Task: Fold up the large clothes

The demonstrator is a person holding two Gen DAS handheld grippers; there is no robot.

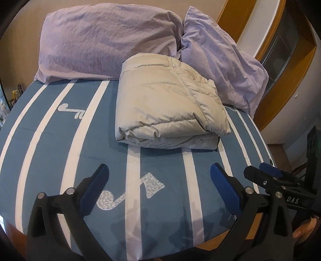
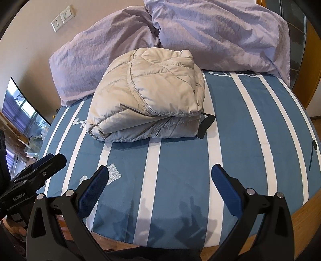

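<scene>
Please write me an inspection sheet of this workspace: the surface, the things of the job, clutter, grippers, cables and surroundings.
Surface: bed sheet, blue with white stripes and music-note prints, lying flat.
Job's things: beige padded jacket, folded into a compact bundle, resting on the sheet near the pillows; a black strap sticks out at its side.
Clutter: two lilac pillows at the head end, touching the jacket.
Grippers: left gripper open, empty, above the near edge of the bed; right gripper open, empty, likewise.
Cables: nothing seen.
Surroundings: beige wall with wall sockets, screen to the left, wooden frame to the right.
</scene>
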